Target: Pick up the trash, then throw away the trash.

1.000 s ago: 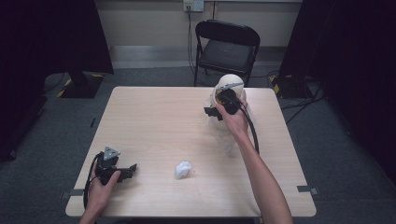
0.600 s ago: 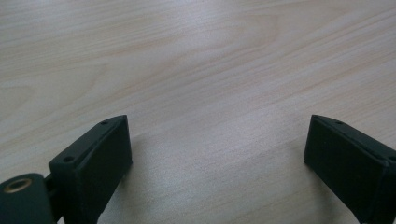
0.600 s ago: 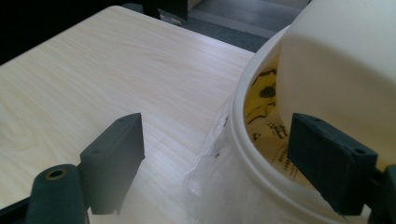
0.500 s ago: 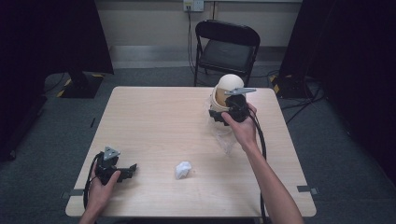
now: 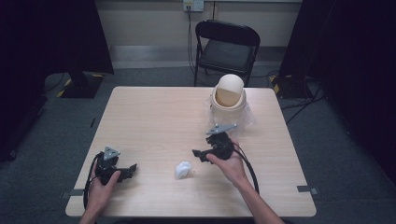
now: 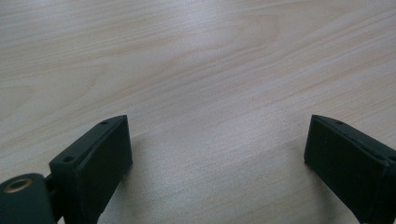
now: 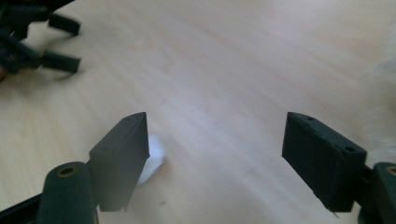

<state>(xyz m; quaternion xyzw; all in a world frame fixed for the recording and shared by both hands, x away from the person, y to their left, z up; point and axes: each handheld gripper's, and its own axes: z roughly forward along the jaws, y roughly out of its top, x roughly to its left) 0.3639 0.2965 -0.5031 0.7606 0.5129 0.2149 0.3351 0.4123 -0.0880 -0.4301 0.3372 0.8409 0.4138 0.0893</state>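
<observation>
A crumpled white paper wad point(image 5: 183, 170) lies on the wooden table point(image 5: 149, 116) near its front edge. My right gripper point(image 5: 200, 153) hovers just right of the wad, pointing left toward it. Its jaws stand wide but have just been closing a little, with nothing between them. In the right gripper view the wad point(image 7: 153, 161) peeks out beside the left jaw of that gripper point(image 7: 215, 126). My left gripper point(image 5: 130, 169) rests at the front left of the table, open, and in its own view the left gripper point(image 6: 217, 126) frames bare wood.
A small cream bin with a swing lid point(image 5: 228, 93), lined with a clear plastic bag, stands at the back right of the table. A black folding chair point(image 5: 226, 46) is behind the table. The left gripper point(image 7: 32, 42) appears blurred at the top left of the right gripper view.
My right gripper has come away from the bin, moving toward the front and lower, to beside the wad. The left hand has stayed put.
</observation>
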